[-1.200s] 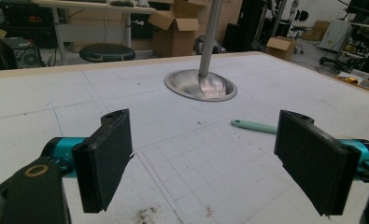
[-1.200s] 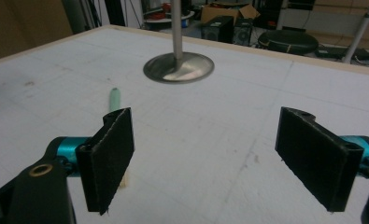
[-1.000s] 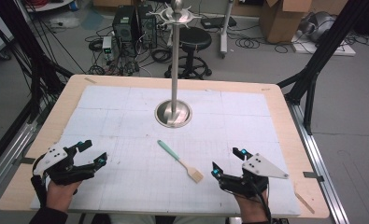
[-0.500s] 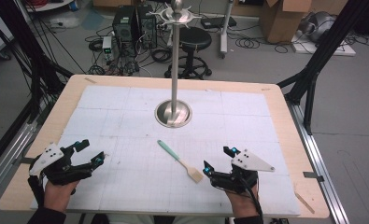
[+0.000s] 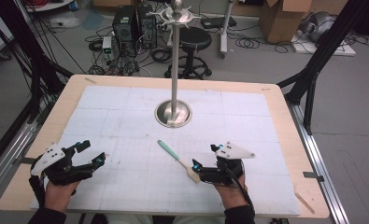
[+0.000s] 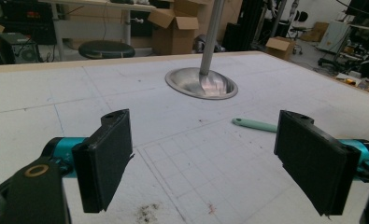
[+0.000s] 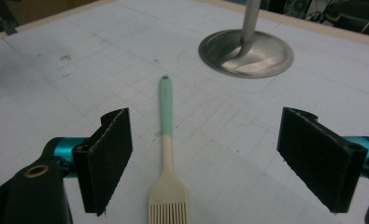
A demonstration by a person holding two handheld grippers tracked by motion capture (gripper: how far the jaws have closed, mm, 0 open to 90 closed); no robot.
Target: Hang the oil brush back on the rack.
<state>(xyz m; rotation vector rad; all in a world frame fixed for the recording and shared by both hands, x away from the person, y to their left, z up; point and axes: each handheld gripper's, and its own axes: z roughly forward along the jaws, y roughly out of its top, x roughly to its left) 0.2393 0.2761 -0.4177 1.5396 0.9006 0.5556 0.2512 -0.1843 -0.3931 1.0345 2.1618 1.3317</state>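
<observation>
Cream brush (image 7: 167, 186) bristles cut off between open right gripper (image 7: 205, 161) jaws

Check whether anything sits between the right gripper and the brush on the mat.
Nothing visible does. The right gripper is open, and the brush lies flat on bare mat between its jaws, bristles nearest the camera. The metal stand base sits beyond the handle tip, apart from it.
</observation>
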